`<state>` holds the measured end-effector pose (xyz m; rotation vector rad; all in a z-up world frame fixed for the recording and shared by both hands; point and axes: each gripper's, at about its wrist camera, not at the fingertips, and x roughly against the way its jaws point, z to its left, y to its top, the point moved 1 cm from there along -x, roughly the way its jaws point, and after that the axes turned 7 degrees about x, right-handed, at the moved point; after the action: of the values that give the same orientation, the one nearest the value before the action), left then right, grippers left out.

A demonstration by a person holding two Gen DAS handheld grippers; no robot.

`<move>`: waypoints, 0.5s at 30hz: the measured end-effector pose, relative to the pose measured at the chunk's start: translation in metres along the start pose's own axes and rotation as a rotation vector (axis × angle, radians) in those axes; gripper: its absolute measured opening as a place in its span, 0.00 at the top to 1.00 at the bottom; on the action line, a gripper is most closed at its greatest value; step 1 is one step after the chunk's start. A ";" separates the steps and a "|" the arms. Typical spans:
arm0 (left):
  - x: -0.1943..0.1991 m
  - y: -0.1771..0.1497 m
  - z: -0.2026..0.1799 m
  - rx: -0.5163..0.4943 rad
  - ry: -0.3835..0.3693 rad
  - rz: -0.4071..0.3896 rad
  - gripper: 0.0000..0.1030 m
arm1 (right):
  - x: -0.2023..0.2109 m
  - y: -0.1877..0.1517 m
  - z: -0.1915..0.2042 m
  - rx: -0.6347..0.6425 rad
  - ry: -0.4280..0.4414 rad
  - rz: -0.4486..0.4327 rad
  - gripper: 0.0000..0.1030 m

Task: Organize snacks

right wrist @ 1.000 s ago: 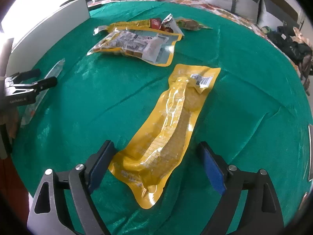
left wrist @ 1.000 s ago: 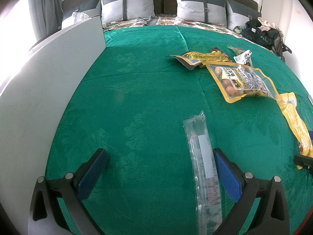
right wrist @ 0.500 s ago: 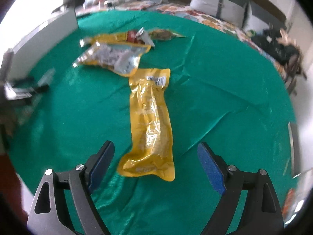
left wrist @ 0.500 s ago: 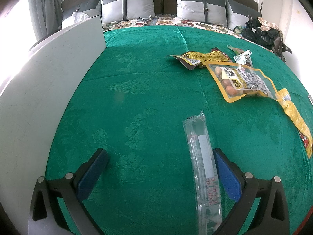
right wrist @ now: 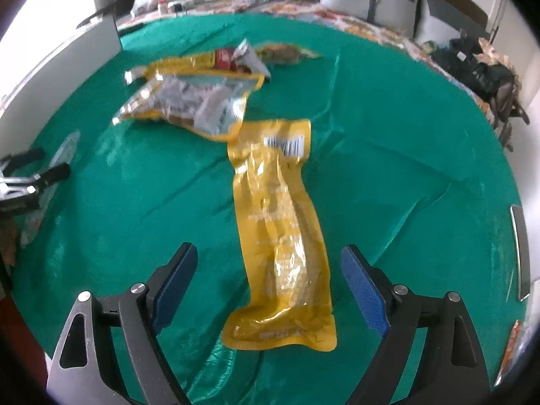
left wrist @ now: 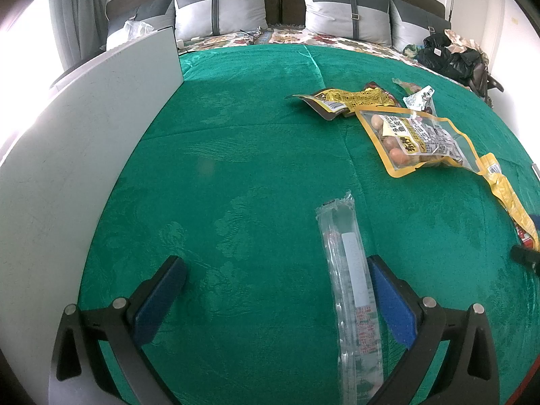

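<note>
two grippers over green cloth [left wrist: 236,168], both tilted steeply down. left gripper [left wrist: 276,290] jaws wide apart, gripping nothing; clear packet [left wrist: 351,290] lies flat between them, just beside right-hand pad, contact unclear. right gripper [right wrist: 268,287] jaws wide, pads clear of yellow pouch [right wrist: 280,229], which lies lengthwise between them, near end under jaws. window bag [left wrist: 422,138] and small wrappers lie farther back, near pouch's far end. white board [left wrist: 84,141] stands along left edge.

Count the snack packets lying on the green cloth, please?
6, perhaps more hidden: clear sleeve nearest, long yellow pouch, window bag, yellow-black packet, and silver and brownish wrappers behind.
</note>
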<state>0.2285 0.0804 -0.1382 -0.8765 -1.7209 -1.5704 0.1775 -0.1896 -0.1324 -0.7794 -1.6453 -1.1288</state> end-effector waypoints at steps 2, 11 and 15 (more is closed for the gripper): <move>0.000 0.000 0.000 0.000 0.000 0.000 0.00 | 0.001 -0.010 -0.002 -0.033 0.021 -0.030 0.14; 0.003 -0.003 -0.001 -0.009 -0.006 0.019 0.00 | 0.008 -0.031 -0.002 -0.087 0.002 -0.177 0.11; 0.009 -0.008 -0.008 -0.018 -0.007 0.110 0.01 | 0.007 -0.031 -0.001 -0.088 0.005 -0.179 0.11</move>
<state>0.2167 0.0724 -0.1349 -0.9696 -1.6373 -1.5140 0.1479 -0.2017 -0.1358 -0.6944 -1.6965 -1.3344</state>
